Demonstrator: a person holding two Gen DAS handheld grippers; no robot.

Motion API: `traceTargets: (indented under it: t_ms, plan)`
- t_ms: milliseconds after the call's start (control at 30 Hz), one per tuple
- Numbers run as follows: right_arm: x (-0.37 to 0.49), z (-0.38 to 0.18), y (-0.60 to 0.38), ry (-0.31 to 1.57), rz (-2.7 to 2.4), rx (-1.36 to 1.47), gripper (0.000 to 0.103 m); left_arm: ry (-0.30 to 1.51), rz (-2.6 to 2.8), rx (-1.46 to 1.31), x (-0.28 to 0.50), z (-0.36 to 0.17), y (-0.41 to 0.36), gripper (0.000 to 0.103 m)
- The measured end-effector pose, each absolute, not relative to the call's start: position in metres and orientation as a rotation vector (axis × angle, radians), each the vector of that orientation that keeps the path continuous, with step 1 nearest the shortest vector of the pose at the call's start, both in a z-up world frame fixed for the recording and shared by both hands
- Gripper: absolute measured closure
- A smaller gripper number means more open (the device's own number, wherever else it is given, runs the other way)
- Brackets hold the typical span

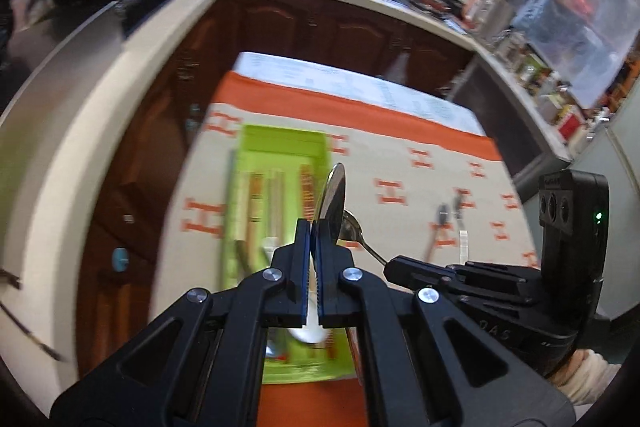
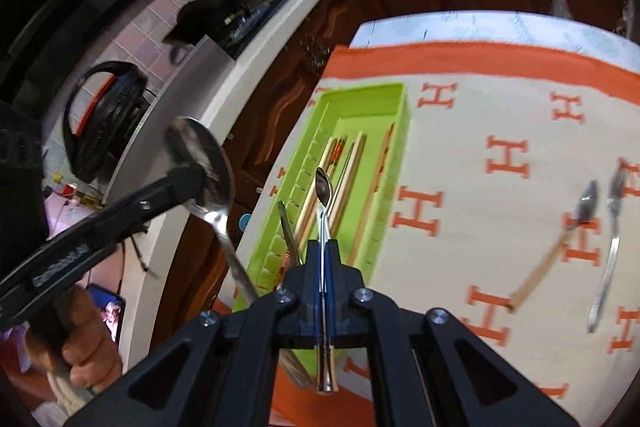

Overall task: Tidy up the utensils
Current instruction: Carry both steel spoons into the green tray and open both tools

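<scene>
The shiny steel utensils were in both your grippers, above the lime-green plastic organizer tray (image 2: 400, 115) on the cream cloth with orange H letters (image 2: 500, 131). Your left gripper (image 1: 311, 227) was closed on a large steel spoon (image 1: 334, 195), and your right gripper (image 2: 325, 247) was closed on the thin handle of a small steel spoon (image 2: 324, 187). In the tray, wooden chopsticks (image 2: 352, 163) were lying already. I judge you were carrying both spoons to the tray; next, each needed lowering into a free compartment, then release. A wooden-handled spoon (image 2: 576, 223) and a steel fork (image 2: 610, 247) waited on the cloth, well apart from the tray.
</scene>
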State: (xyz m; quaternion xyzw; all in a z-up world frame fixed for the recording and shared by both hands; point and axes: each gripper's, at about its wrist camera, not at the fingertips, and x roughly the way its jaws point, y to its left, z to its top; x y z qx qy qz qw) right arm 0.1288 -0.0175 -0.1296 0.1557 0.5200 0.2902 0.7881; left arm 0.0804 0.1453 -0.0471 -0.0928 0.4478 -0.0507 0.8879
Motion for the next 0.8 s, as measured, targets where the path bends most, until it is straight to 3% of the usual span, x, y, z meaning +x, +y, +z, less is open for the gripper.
traceTargets:
  t_ms: [533, 800]
  plan:
    - [0.181, -0.194, 0.026, 1.236, 0.435, 0.400, 0.097, 1.060, -0.017, -0.148, 0.190, -0.131, 0.160, 0.103]
    - [0.178, -0.190, 0.011, 1.237, 0.486, 0.459, 0.098, 1.102, -0.016, -0.198, 0.212, -0.154, 0.154, 0.101]
